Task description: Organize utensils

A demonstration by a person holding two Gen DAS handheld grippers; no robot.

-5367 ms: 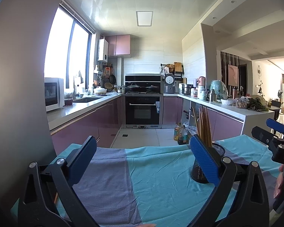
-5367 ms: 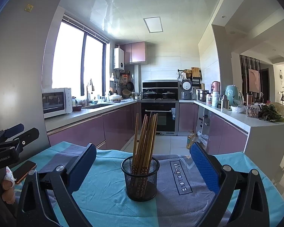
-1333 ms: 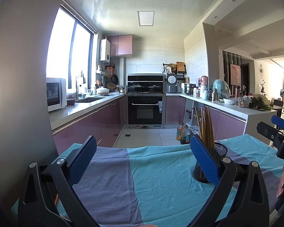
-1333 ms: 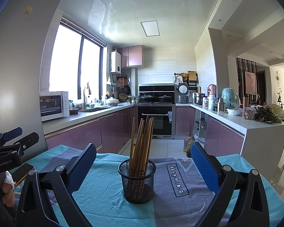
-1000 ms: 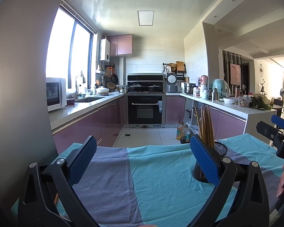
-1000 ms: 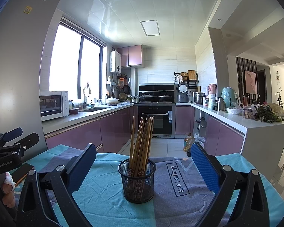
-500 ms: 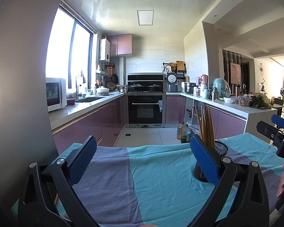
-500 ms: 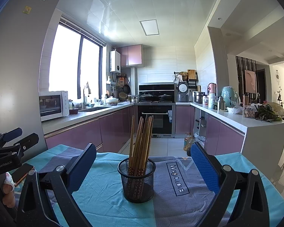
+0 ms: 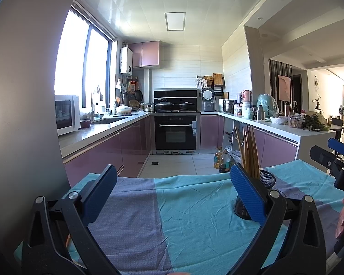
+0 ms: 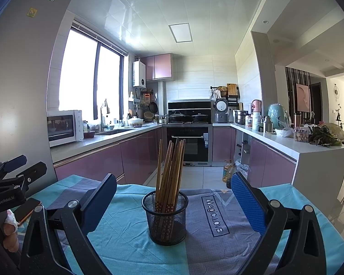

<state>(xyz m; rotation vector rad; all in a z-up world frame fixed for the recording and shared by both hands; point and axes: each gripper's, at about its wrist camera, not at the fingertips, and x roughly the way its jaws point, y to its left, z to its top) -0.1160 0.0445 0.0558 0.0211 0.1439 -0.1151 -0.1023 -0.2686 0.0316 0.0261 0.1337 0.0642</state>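
A black mesh holder (image 10: 164,217) stands on the blue and grey tablecloth (image 10: 215,249), with several wooden chopsticks (image 10: 169,171) upright in it. My right gripper (image 10: 173,202) is open and empty, with the holder straight ahead between its blue pads. My left gripper (image 9: 172,193) is open and empty over bare cloth (image 9: 172,217). In the left wrist view the holder (image 9: 267,181) and chopsticks (image 9: 248,152) stand behind the right pad. Each gripper shows at the edge of the other's view, the right one (image 9: 332,158) and the left one (image 10: 13,171).
A phone (image 10: 27,209) lies on the cloth at the far left. Beyond the table's far edge is a kitchen floor with oil bottles (image 10: 228,174), purple cabinets (image 10: 103,162), an oven (image 10: 188,146) and a white counter (image 10: 309,155) on the right.
Both grippers stay open and nearly still. The right wrist view has tilted up slightly, so the holder sits a touch lower and more to the left in it.
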